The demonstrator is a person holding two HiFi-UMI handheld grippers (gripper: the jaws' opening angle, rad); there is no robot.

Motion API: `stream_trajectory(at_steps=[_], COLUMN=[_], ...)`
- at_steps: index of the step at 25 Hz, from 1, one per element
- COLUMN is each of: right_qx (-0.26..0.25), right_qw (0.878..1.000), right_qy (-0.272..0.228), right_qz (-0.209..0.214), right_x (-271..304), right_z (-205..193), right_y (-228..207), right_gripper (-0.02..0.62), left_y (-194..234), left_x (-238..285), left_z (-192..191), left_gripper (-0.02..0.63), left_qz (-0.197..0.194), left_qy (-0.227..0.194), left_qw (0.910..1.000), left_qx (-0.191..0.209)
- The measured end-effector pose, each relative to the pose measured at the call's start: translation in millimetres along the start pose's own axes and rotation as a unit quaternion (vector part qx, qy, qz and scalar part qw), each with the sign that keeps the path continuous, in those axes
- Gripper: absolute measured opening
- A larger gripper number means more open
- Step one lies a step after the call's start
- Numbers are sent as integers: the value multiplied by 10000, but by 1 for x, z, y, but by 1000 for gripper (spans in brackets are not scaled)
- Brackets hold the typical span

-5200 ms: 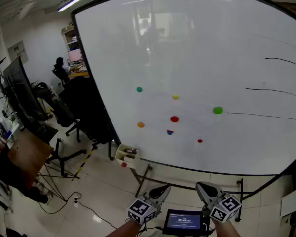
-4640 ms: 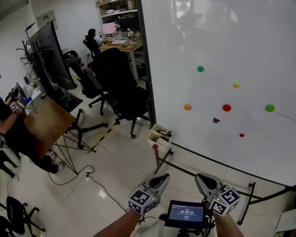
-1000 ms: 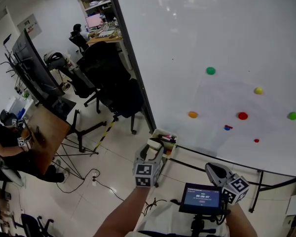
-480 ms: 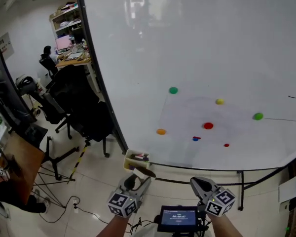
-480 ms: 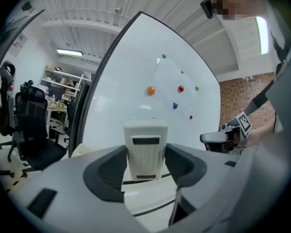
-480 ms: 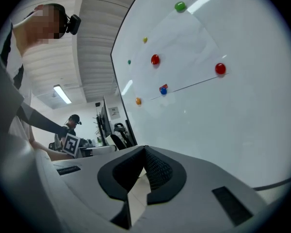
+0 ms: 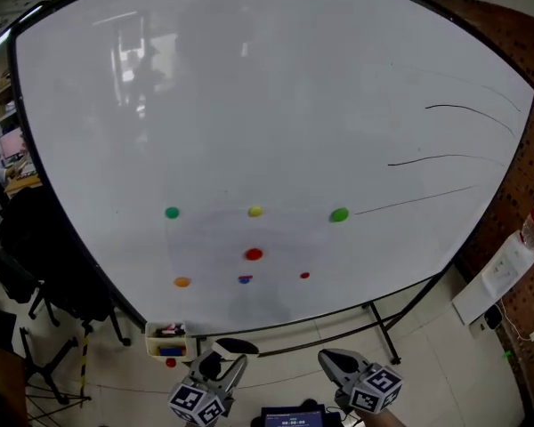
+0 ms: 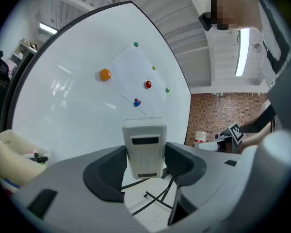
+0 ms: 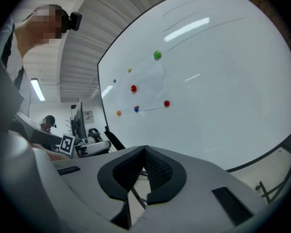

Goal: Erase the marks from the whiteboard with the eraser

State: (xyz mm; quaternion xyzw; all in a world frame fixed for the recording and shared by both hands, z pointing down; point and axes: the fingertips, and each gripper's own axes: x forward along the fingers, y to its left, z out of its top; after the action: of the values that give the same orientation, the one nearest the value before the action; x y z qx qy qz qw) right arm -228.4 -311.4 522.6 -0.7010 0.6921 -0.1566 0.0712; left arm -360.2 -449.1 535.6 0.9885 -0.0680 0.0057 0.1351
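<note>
Presently, the left hand-held gripper (image 8: pixel 145 171): jaws clamped on the eraser (image 8: pixel 145 141), a pale block standing upright between the pads. It is carried low in front of the person, well apart from the board. A second ago this gripper was reaching into the tray (image 7: pixel 167 341) at the board's lower left corner; it has since come back with the eraser in it.

Right hand-held gripper (image 9: pixel 144 168): jaws pressed together, nothing in them, held low beside the left.

Whiteboard (image 7: pixel 249 96): now faced squarely. Coloured magnets (image 7: pixel 254 254) cluster low on it, and three thin black marks (image 7: pixel 445 157) sit far to the right, untouched.

Judgement: pickup done, wiping not begun — the eraser must travel up and rightward to reach those lines.
</note>
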Motion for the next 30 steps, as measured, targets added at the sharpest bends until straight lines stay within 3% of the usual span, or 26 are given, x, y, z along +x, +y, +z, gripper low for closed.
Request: stream_trajectory(at_steps=[5,9,16,26,30], right_qx=[-25,5,86,62,93], right_qw=[9990,9982,9967,9939,9934], right_qy=[-199,-350,-637,-994,-1083], right_qz=[-396,-486,-489,-469,-373], right_x=[-42,-63,-119,-236,-281], right_z=[18,24,43,71,75], right_y=[-26,-44,-87,-164,-189], right_gripper=[28,28,28,28,28], left_y=[-50,-76,-132,-263,-310], left_x=[29,44,87,171,204], left_z=[14,11,-7,-26,-29], left_gripper=[276,276,278,281,279], left_qz=[-537,-717,-777,-777,-705], left_qy=[-46,143,431,455,417], left_qw=[9984,9968,9944,9941,9934], left_qx=[183,338,569,598,801])
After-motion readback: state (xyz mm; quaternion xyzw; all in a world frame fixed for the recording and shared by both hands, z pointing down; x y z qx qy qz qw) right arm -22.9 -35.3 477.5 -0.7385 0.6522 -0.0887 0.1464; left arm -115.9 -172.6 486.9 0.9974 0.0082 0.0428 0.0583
